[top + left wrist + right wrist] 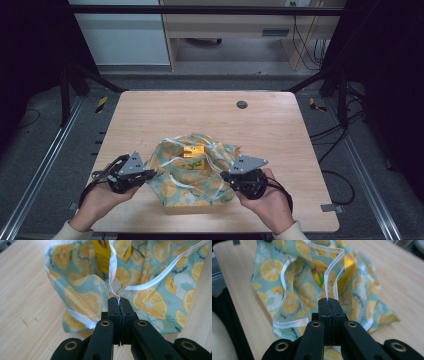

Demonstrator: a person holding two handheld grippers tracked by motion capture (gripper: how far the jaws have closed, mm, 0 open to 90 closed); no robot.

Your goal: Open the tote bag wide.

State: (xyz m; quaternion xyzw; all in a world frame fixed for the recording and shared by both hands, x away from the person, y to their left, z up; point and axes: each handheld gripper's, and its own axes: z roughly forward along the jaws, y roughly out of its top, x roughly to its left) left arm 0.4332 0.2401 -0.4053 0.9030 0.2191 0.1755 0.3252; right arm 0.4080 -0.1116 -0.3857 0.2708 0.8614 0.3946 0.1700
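Observation:
A teal cloth with a lemon print and white trim (192, 172) lies bunched on the wooden table (200, 112), wrapped loosely round a yellow box (193, 151). My left gripper (150, 174) is at the cloth's left edge, shut on the white-trimmed hem (117, 295). My right gripper (225, 176) is at the cloth's right edge, shut on the white trim (327, 296). The yellow box (102, 255) stands inside the folds in the left gripper view, and the same box (345, 270) shows between the raised edges in the right gripper view.
A small dark round grommet (242, 104) sits in the table top near the far edge. A black frame with rails surrounds the table, and cables lie on the floor at the right. Both of the person's hands rest at the table's near edge.

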